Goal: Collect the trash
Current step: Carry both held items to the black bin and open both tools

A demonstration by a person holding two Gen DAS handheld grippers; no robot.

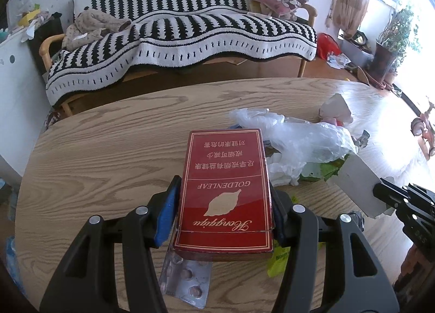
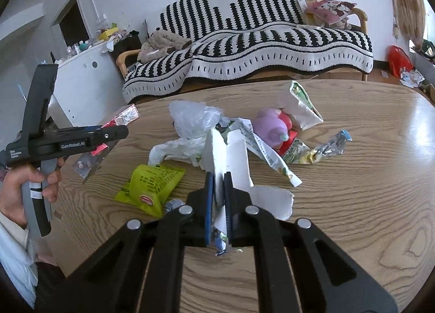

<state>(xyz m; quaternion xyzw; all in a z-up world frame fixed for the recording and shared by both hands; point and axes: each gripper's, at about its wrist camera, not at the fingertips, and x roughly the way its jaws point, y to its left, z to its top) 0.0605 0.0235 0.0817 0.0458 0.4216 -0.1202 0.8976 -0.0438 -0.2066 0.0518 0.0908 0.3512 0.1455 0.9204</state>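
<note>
My left gripper (image 1: 224,185) is shut on a red cigarette pack (image 1: 225,190) and holds it above the wooden table (image 1: 108,149). A pill blister (image 1: 187,277) lies under it. My right gripper (image 2: 218,179) is shut on a torn white carton piece (image 2: 231,160), which also shows in the left wrist view (image 1: 356,188). Ahead lie a clear plastic bag (image 2: 190,120), a green snack packet (image 2: 152,185), a purple toy bottle (image 2: 272,128), a torn paper carton (image 2: 301,106) and a foil wrapper (image 2: 329,147).
A sofa (image 1: 190,33) with a black-and-white striped blanket stands behind the table. A white cabinet (image 2: 81,87) is at the left. A red bag (image 2: 398,60) and paper scraps lie on the floor at the right, near potted plants (image 1: 394,41).
</note>
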